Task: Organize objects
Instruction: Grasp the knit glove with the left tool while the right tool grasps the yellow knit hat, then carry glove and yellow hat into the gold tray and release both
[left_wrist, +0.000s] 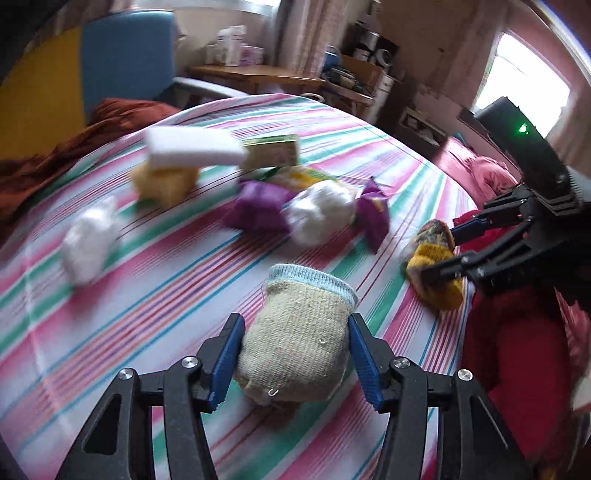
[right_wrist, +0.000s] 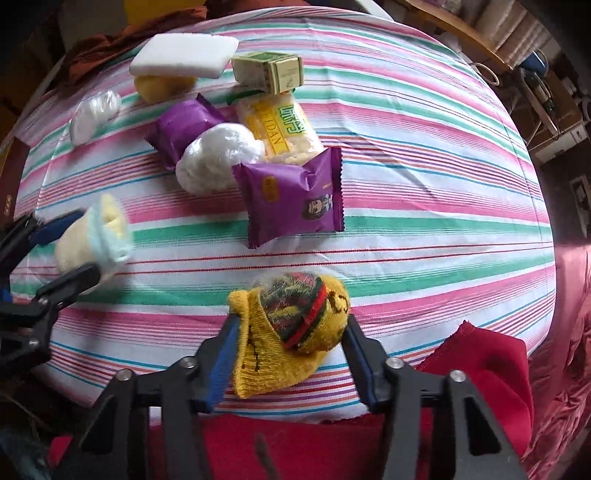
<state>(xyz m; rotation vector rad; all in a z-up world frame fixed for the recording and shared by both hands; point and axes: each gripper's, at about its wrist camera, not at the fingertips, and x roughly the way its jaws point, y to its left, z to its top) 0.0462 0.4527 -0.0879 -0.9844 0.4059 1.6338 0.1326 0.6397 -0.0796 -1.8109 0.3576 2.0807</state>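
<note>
My left gripper (left_wrist: 295, 354) is shut on a rolled beige sock with a pale blue cuff (left_wrist: 295, 339); the sock also shows in the right wrist view (right_wrist: 92, 240). My right gripper (right_wrist: 288, 354) is shut on a rolled yellow sock with a dark patterned part (right_wrist: 291, 332); the sock also shows in the left wrist view (left_wrist: 434, 269). Both are held just above a striped cloth (right_wrist: 424, 184). Beyond them lie two purple snack packets (right_wrist: 291, 195), a white wrapped ball (right_wrist: 218, 158), a yellow-green packet (right_wrist: 277, 129), a small box (right_wrist: 269, 70) and a white sponge (right_wrist: 184, 55).
A smaller white ball (right_wrist: 92, 114) and a yellow round thing (right_wrist: 162, 86) lie at the far left of the cloth. Red cloth (right_wrist: 480, 369) lies at the near right edge. A blue chair (left_wrist: 125, 62) and wooden shelves (left_wrist: 258, 74) stand behind the table.
</note>
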